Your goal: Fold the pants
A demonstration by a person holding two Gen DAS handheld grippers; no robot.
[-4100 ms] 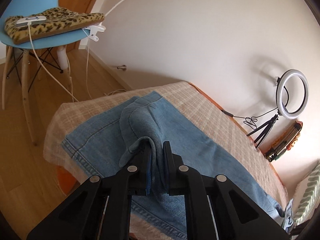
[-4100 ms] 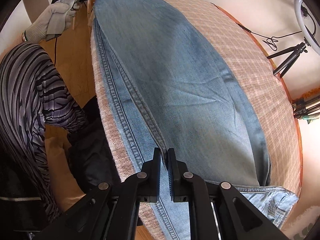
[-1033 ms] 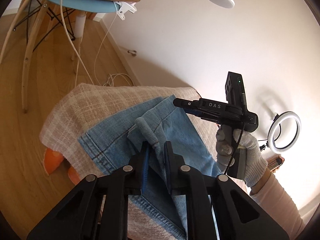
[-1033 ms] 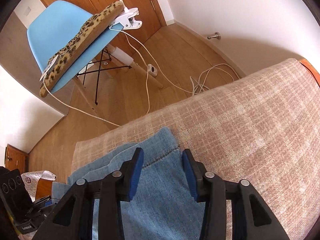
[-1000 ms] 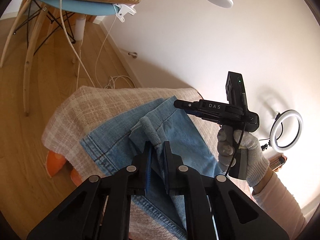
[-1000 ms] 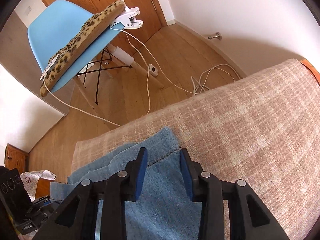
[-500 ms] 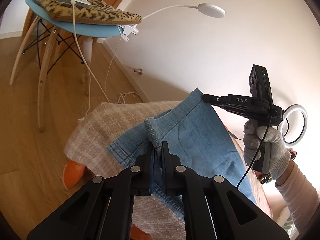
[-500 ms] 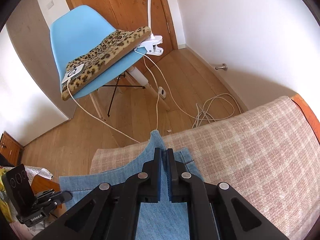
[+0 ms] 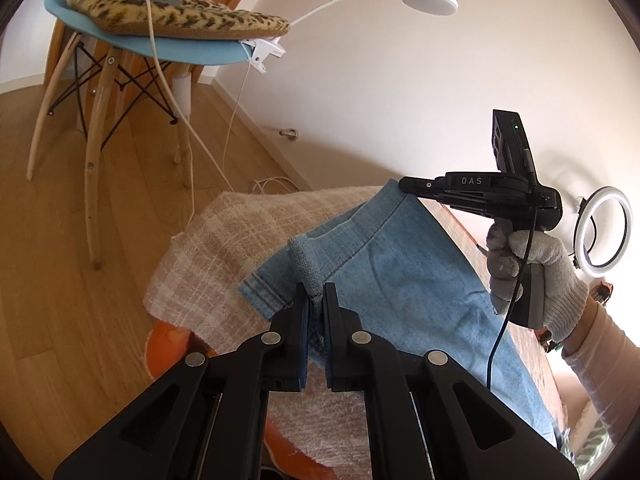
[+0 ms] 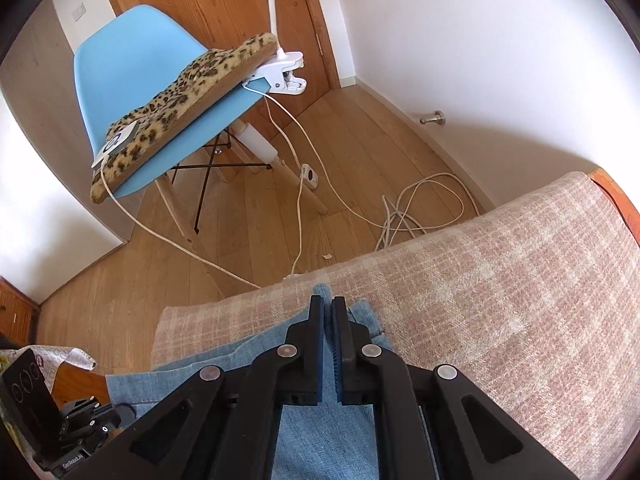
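Pants hem corners pinched between both grippers' fingers, lifted.

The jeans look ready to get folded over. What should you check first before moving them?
1. Left gripper shut on the jeans hem: ok.
2. Right gripper shut on the far hem corner: ok.
3. Both corners lifted off the blanket: ok.
4. Hem stretched smooth between the grippers: not ok, it bunches at the left one.
5. Rest of the jeans lying flat: cannot tell, mostly out of view.
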